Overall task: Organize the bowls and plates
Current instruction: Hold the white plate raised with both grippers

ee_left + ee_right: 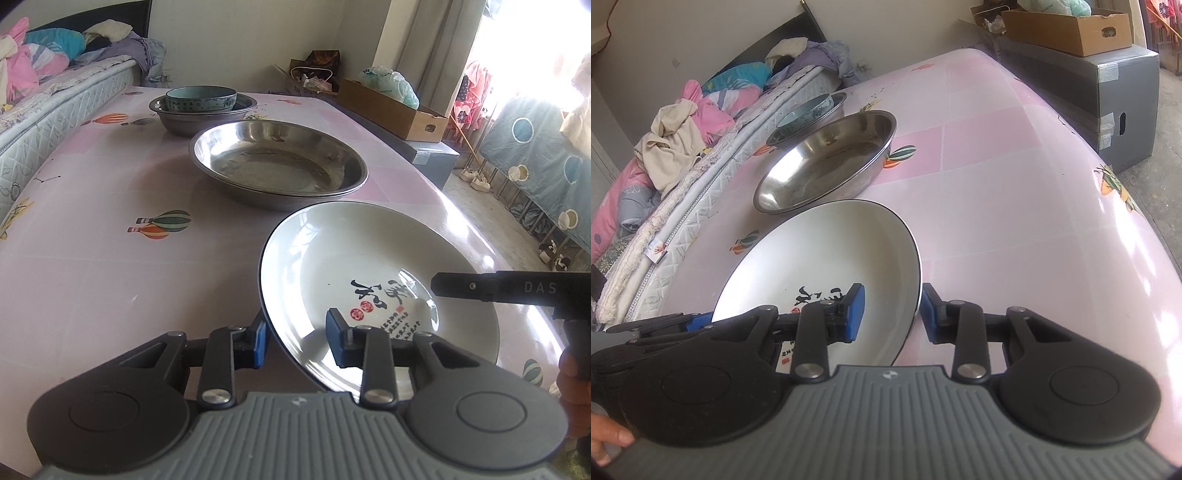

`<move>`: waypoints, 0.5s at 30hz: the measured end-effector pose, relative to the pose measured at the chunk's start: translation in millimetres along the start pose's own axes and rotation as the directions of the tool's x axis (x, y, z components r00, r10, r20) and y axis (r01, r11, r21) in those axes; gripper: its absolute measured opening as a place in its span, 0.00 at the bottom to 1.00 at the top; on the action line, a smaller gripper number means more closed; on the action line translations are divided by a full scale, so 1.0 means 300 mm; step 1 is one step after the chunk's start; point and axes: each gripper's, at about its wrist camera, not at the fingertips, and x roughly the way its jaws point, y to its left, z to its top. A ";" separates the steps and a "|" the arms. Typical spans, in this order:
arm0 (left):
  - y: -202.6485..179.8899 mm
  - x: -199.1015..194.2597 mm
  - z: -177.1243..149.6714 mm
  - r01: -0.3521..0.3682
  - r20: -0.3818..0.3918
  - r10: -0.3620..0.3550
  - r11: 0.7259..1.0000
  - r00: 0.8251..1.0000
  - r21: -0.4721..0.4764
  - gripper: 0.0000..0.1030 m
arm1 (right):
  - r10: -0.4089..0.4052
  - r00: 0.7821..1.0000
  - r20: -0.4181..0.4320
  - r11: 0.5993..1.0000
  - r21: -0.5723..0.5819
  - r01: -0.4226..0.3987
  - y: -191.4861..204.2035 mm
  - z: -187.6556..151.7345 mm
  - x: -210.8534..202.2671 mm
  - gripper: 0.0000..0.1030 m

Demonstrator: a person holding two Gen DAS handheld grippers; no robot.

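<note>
On the near edge of the pink surface [92,277] your white plate [351,258] sits with both claws straddling its dark rim from opposite sides. Your left claw [295,343] stands released, one blue pad outside the rim and one over the plate's inside, neither pressing. Your right claw [892,314] is released the same way at the other side; from the left wrist camera you see its black body marked "DAS", the rest of the word cut off by the frame edge. The plate carries large black brush characters, two round red seals and columns of small black writing, too small to read.

Just beyond the plate stands a wide steel dish [279,162], and behind that a steel bowl [199,118] with a teal bowl [201,98] nested inside it; faint writing runs round the teal one, not readable.

The surface wears a glossy pink checked cloth printed with striped hot-air balloons. A bed [646,206] piled with pink, blue and cream bedding runs along one side. At the far end a cardboard box [1071,26] rests on a grey case [1108,92], and bright curtains [417,40] hang by the window
</note>
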 end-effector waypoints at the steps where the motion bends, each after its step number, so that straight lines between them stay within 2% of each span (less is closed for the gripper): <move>1: -0.003 0.000 -0.002 -0.002 0.002 0.002 1.000 1.000 0.005 0.32 | -0.006 1.000 0.000 1.000 -0.005 0.006 -0.002 -0.003 -0.004 0.29; 11: -0.012 -0.005 0.000 -0.013 0.007 0.013 1.000 1.000 0.002 0.31 | -0.046 0.999 0.007 0.997 -0.062 0.046 0.011 -0.020 -0.009 0.21; 15: -0.015 -0.002 0.000 -0.008 0.007 0.008 1.000 1.000 0.009 0.31 | -0.042 0.999 0.015 0.998 -0.046 0.043 -0.011 -0.019 -0.013 0.19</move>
